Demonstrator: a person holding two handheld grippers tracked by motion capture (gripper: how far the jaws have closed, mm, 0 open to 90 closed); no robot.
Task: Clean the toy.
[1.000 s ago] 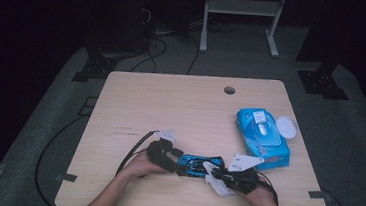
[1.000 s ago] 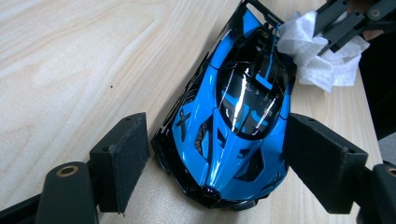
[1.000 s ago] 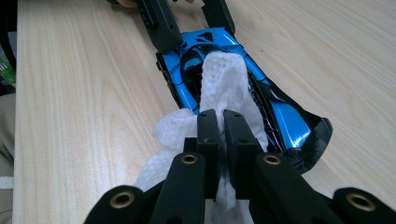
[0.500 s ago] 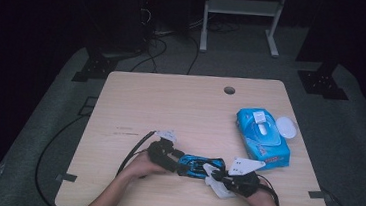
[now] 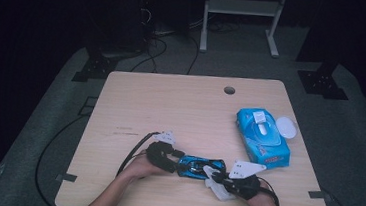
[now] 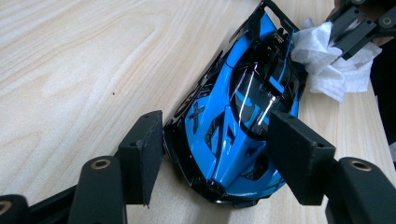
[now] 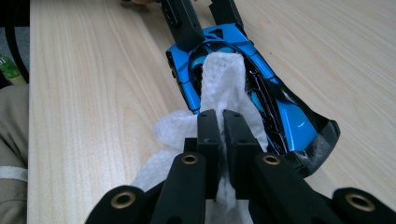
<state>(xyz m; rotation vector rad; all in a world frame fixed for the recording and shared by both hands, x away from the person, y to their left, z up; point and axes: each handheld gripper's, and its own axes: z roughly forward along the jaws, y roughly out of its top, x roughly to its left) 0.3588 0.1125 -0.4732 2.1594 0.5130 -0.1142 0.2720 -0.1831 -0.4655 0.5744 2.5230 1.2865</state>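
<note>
On the desk [image 5: 170,107] at six o'clock, my left gripper [image 6: 212,149] had been closing its fingers around the blue toy car [image 6: 238,121], while my right gripper [image 7: 223,126] pinched a white tissue [image 7: 219,84] tight upon it.

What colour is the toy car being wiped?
Bright blue with black trim and a dark glossy canopy: toy car, clearest in the left gripper view.

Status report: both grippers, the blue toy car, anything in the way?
Left gripper jaws just closing, pads against blue toy car. Right gripper shut on white wipe, draped over car. Nothing blocking; blue wipes pack off aside.
</note>
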